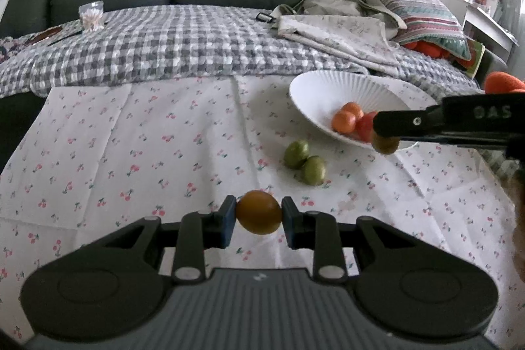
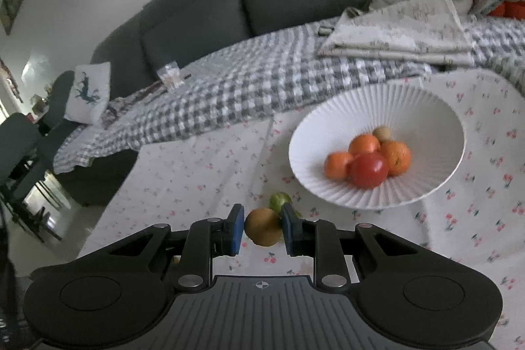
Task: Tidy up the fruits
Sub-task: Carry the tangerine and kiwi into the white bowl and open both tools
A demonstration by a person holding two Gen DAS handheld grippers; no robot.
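Each hand-held gripper is clamped on one fruit: the left hand-held gripper (image 1: 258,212) on a yellow-orange fruit (image 1: 259,212), the right hand-held gripper (image 2: 262,227) on a brownish fruit (image 2: 264,227), above the table (image 1: 131,136) near the white bowl (image 2: 426,107). The round skins may slip from the narrow pads and roll away.

Right hand-held gripper (image 2: 262,230) clamps a yellow-brown fruit (image 2: 263,227); white bowl (image 2: 315,136) holds oranges (image 2: 364,145).

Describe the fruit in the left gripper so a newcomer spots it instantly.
Start at the white ribbed bowl on the cherry-print tablecloth. Nearer the camera than the two green fruits lying in front of the bowl, the left gripper pinches a round yellow-orange fruit between blue pads. It is held off the cloth and amber, unlike the green pair.
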